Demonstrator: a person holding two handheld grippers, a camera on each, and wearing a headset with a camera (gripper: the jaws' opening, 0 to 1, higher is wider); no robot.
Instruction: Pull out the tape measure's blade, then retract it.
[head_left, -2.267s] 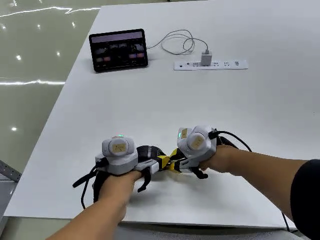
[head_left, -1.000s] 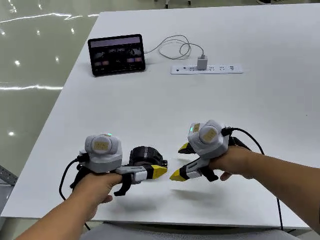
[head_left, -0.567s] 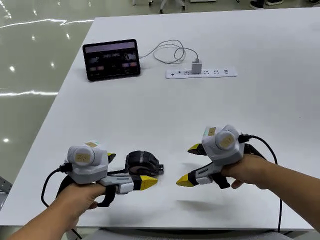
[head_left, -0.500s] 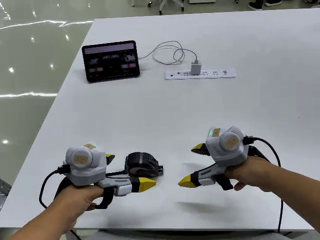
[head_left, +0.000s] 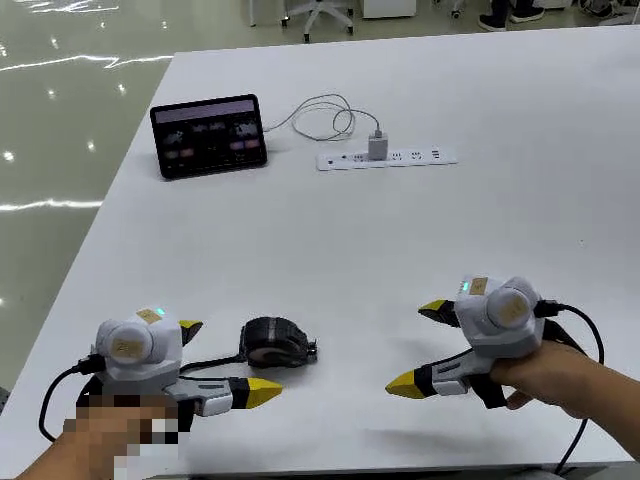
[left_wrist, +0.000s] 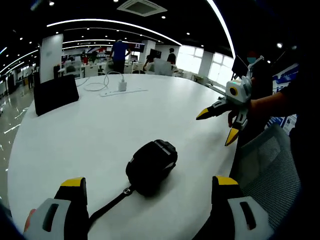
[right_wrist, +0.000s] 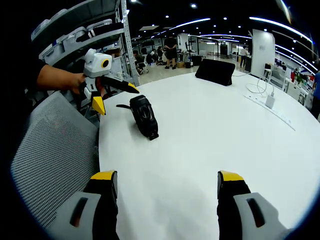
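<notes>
Currently: black tape measure (head_left: 276, 342), blade wound in, lying on the white tabletop (head_left: 400, 230) just beside the left gripper (head_left: 228, 358), untouched. Left fingers (head_left: 262, 391) spread wide, holding nothing. Right gripper (head_left: 420, 345) well apart, fingers (head_left: 405, 383) likewise spread, empty. Tablet (head_left: 208, 135) and power strip (head_left: 387, 158) at the far side.

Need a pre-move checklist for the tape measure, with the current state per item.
1. Left gripper jaws open: ok.
2. Right gripper jaws open: ok.
3. Tape measure lying free on the table, between the grippers, touched by neither: ok.
4. Blade in the case, none drawn out: ok.
5. Blade hook facing a gripper: cannot tell, too small.
6. Tablet and power strip well away at the far side: ok.
</notes>
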